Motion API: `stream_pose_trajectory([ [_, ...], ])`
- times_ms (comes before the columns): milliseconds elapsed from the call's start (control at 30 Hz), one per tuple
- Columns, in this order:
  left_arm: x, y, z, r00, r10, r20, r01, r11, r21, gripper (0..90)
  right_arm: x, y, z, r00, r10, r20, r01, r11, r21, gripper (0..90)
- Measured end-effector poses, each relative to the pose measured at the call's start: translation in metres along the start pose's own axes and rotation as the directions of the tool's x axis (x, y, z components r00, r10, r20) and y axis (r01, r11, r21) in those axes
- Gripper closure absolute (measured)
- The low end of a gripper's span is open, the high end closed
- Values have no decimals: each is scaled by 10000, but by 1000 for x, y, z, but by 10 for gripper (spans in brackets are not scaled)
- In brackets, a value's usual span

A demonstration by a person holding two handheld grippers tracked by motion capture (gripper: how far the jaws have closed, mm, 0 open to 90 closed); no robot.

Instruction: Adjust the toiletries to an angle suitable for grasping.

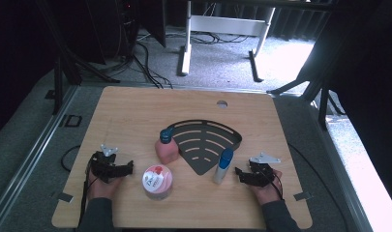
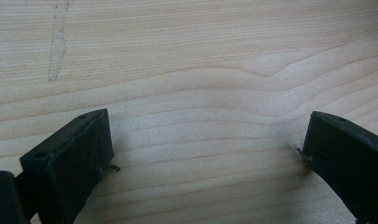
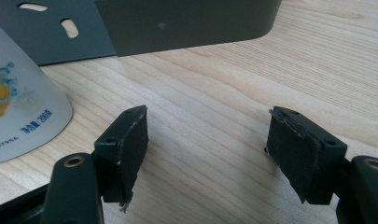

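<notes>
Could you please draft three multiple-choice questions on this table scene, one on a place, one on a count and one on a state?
1. Where does the white tube with the blue cap stand?
A. At the table's far edge
B. By the near right edge of the dark fan-shaped tray
C. Inside the left gripper

2. How many containers stand on the wooden table?
A. Three
B. One
C. Five

3. How stands the right gripper?
A. Shut on the tube
B. Shut on nothing
C. Open over bare wood

Answers: 1 B, the high view shows the tube beside the tray's near right edge. 2 A, the tube, the pink bottle and the round pink jar. 3 C, the right gripper view shows its jaws apart with wood grain between them.
</notes>
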State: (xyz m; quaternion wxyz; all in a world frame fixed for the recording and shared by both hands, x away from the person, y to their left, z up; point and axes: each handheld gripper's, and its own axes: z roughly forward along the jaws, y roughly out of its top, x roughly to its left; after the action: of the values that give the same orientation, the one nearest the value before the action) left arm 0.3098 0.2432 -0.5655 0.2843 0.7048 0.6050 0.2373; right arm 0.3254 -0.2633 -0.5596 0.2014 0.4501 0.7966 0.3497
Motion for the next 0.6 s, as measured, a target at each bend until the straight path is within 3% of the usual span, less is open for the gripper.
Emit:
stream_pose_trajectory([
  [333,0,0,0,10000,-9,-1,9,10000,-3,21,0,0,-1,10000,11,10,-11,10000,10,308],
  [533,0,0,0,10000,-7,2,7,10000,2,21,1,0,-5,10000,-52,-59,52,9999,117,459],
  [567,0,0,0,10000,-10,0,10,10000,-2,21,0,1,-8,9991,-73,-408,75,10000,43,536],
  [600,0,0,0,10000,-7,1,7,10000,1,21,0,1,-9,9991,-98,-415,97,10000,-22,551],
])
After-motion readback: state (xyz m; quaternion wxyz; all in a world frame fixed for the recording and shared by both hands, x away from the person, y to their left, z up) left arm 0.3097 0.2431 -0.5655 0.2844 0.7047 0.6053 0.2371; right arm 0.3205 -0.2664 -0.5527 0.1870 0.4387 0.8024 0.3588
